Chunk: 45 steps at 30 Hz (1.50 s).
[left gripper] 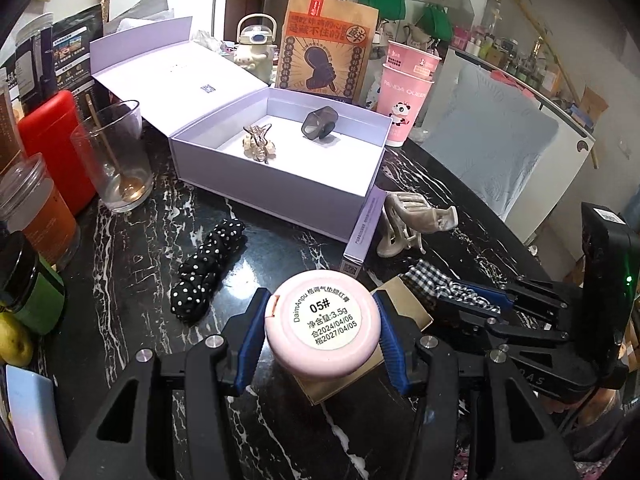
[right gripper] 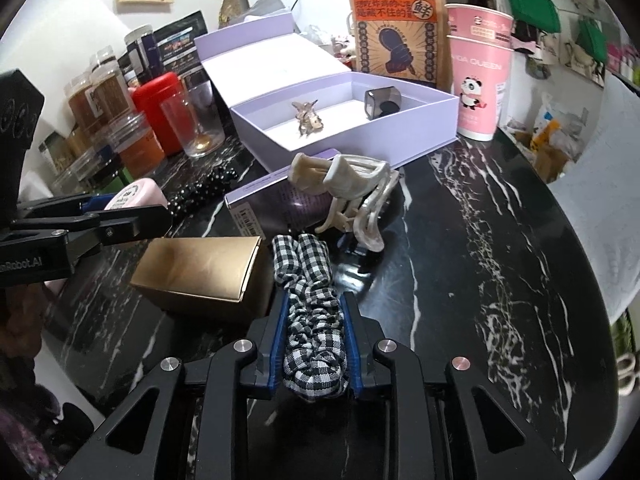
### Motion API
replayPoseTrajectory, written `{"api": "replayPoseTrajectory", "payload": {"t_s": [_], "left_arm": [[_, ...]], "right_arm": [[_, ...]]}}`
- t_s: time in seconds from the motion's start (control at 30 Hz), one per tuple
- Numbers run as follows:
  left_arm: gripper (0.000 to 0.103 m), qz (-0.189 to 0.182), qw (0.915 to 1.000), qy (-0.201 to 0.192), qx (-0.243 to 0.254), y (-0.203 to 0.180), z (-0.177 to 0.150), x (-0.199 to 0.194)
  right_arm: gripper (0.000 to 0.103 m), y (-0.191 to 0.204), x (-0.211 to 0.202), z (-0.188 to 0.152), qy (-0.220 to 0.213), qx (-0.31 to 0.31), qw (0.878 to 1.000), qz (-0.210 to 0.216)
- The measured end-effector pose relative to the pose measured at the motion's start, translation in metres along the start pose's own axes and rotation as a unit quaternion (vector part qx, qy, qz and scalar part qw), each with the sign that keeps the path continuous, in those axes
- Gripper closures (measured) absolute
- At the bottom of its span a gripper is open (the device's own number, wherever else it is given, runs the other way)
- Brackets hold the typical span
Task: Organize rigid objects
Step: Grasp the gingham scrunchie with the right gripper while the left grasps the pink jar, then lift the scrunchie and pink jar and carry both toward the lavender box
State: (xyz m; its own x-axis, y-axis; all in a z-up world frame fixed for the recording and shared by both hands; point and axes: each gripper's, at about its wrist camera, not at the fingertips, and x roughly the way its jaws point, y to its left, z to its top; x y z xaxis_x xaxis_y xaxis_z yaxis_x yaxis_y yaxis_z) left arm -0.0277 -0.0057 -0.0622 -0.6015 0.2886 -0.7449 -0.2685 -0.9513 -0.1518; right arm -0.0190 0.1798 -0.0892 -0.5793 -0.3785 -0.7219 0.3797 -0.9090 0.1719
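Black marble table (left gripper: 132,264) with white veins, crowded along its far edge; both claws loaded.

Left gripper (left gripper: 322,330) clamps a round pink compact (left gripper: 322,326), label side up, blue pads pressed on both sides, held above a gold box (right gripper: 200,270). Right gripper (right gripper: 314,344) has its jaws narrow, squeezed on a black-and-white checked scrunchie (right gripper: 310,320) whose far end droops beside the gold box. An open lilac box (left gripper: 280,184) sits mid-table, lid folded back; inside lie a small beige hair claw (left gripper: 258,144) and a smoky grey clip (left gripper: 318,122), well apart. A large cream hair claw (right gripper: 352,196) rests on the table just in front of the lilac box, beside a slim purple carton (left gripper: 362,232). A polka-dot scrunchie (left gripper: 210,268) lies left of the compact. Behind: pink paper cups (left gripper: 404,100), a brown paper bag (left gripper: 328,48), a drinking glass (left gripper: 116,156), a red canister (left gripper: 56,148).
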Motion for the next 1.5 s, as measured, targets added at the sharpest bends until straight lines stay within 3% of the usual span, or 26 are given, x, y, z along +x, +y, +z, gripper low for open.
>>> {"api": "replayPoseTrajectory", "payload": {"t_s": [0.73,1.5], "left_arm": [[0.052,-0.019,0.9996,-0.002,-0.02,0.005,0.013,-0.004],[0.052,-0.008,0.9982,-0.053,0.026,0.009,0.079,-0.012]], "right_arm": [[0.078,0.013,-0.041,0.01,-0.036,0.007,0.999,0.018],[0.078,0.027,-0.044,0.086,-0.08,-0.033,0.994,0.063]]}}
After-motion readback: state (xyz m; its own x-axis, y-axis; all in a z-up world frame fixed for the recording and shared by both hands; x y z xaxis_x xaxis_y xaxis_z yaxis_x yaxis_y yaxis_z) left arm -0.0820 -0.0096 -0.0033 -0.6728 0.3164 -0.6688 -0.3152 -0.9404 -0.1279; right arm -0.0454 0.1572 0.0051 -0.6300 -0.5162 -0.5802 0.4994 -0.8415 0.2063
